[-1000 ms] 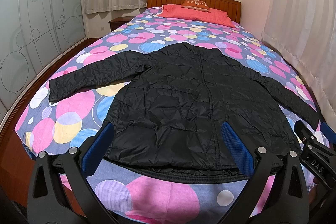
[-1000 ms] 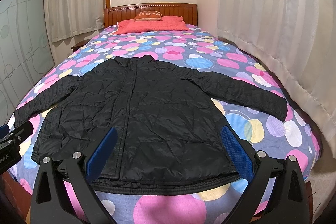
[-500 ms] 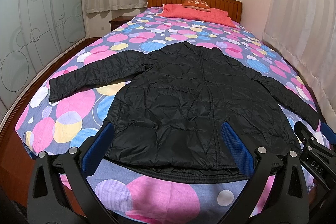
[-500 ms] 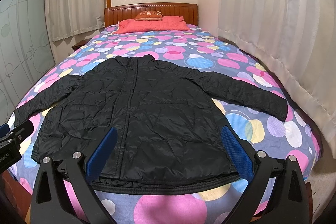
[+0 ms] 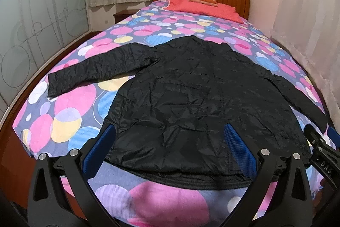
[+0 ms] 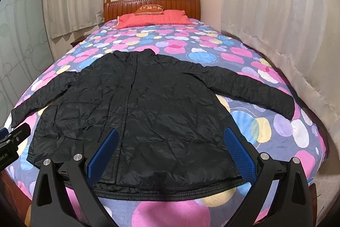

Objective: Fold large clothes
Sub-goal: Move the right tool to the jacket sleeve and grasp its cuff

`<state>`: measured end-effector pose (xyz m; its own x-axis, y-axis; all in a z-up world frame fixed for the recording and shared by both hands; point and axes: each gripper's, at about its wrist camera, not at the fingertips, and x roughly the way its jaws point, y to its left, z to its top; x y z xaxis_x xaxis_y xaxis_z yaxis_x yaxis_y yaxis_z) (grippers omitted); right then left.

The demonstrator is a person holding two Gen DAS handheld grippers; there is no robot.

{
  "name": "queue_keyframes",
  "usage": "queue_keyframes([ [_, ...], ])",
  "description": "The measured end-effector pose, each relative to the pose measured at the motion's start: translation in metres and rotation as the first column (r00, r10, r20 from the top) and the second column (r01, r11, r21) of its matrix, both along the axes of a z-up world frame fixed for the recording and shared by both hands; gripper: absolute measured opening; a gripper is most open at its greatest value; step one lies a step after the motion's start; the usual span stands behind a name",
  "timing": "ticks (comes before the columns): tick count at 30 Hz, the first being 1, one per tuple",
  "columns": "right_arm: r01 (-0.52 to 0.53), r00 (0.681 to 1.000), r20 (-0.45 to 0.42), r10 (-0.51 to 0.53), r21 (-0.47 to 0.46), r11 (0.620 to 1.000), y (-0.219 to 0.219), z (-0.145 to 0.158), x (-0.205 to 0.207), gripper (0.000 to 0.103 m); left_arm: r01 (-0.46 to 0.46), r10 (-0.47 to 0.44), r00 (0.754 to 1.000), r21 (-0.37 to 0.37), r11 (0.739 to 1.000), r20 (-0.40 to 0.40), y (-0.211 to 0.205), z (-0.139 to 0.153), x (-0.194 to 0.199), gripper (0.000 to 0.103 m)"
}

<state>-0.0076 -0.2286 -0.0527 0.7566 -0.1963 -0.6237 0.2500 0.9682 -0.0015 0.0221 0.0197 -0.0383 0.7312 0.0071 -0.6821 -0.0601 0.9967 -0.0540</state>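
Observation:
A black puffer jacket (image 5: 191, 95) lies flat on the bed, front up, collar toward the headboard, both sleeves spread out to the sides. It also shows in the right wrist view (image 6: 148, 112). My left gripper (image 5: 170, 148) is open and empty, held above the jacket's hem near the foot of the bed. My right gripper (image 6: 170, 150) is open and empty, also above the hem. The right gripper's body shows at the right edge of the left wrist view (image 5: 323, 154).
The bed has a cover with coloured circles (image 5: 70, 103). A red pillow (image 5: 204, 7) and wooden headboard (image 6: 153, 3) are at the far end. Curtains (image 6: 276, 35) hang along the right side. A frosted glass wall (image 5: 31, 24) stands on the left.
Both views have shifted slightly; the jacket has not moved and both grippers stay open.

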Motion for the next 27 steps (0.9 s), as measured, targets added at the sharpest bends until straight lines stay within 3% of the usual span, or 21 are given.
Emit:
queue_keyframes([
  [10, 0.05, 0.995, -0.083, -0.05, 0.004, 0.999, -0.029, -0.025, 0.049, 0.098, -0.064, 0.063, 0.993, 0.0, 0.998, -0.097, 0.02, -0.028, 0.058, 0.101],
  [17, 0.14, 0.983, -0.121, -0.135, 0.034, 0.99, -0.086, -0.042, 0.087, 0.098, -0.15, 0.142, 0.969, -0.023, 0.988, -0.201, 0.049, -0.056, 0.11, 0.101],
  [23, 0.307, 0.946, -0.138, -0.293, 0.094, 0.947, -0.163, -0.053, 0.102, 0.098, -0.282, 0.276, 0.936, 0.001, 0.959, -0.22, 0.085, -0.068, 0.138, 0.101],
  [27, 0.412, 0.909, -0.132, -0.394, 0.154, 0.898, -0.218, -0.063, 0.105, 0.098, -0.351, 0.345, 0.911, 0.015, 0.936, -0.227, 0.101, -0.075, 0.152, 0.101],
])
